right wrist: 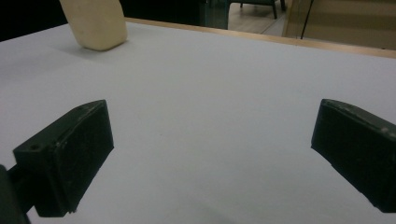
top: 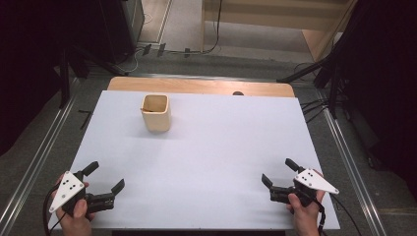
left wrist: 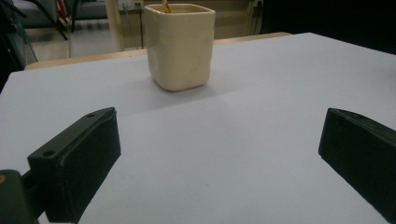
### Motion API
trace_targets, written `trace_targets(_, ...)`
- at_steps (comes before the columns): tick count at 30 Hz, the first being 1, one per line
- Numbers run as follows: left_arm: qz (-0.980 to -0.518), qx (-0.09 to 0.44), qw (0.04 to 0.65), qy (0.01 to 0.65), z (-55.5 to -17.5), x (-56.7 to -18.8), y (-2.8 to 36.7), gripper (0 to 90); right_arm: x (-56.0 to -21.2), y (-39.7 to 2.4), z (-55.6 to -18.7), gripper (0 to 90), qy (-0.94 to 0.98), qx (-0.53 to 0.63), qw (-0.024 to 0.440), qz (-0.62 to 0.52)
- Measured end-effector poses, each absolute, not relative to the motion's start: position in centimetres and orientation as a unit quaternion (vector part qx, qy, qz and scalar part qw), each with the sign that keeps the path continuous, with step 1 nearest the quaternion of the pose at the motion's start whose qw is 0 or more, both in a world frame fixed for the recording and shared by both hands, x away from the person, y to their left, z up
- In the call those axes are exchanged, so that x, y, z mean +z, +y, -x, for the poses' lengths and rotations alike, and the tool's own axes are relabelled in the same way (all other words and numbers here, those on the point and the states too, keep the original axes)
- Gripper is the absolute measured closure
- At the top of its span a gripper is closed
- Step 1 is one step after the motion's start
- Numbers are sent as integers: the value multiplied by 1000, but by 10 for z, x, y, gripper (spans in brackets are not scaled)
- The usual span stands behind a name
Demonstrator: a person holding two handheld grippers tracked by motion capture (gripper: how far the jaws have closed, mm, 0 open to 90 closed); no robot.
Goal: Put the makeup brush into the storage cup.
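- Cream square cup [top: 156,112] stands on the white sheet [top: 206,162], far side.
- Left gripper [top: 104,177] and right gripper [top: 276,173], well short of the cup, jaws wide, empty.
- The left gripper view catches something orange-brown [left wrist: 165,5] poking up inside.

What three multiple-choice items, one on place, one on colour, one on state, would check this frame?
1. Where does the cup stand on the white table?
A. far left part
B. near right corner
C. dead centre

2. What colour is the cup?
A. blue
B. cream
C. black

3. How are the left gripper and right gripper?
A. both open
B. both shut
C. left shut on the cup

Key: 1 A, it stands toward the far edge, left of middle; 2 B, its walls are pale cream; 3 A, each pair of jaws stands wide apart, holding nothing.
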State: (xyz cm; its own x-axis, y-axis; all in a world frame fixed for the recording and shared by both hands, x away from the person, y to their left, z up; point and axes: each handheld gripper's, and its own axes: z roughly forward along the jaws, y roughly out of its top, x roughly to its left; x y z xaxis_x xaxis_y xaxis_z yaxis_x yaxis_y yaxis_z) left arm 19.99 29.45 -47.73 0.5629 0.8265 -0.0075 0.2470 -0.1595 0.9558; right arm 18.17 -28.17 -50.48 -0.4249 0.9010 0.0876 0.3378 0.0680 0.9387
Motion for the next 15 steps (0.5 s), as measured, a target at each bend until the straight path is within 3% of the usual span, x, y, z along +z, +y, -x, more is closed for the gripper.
trace_targets(15,-704,265,539,379,-219,-480,295,0,-496,-282,-175,0,675,517,285,-443)
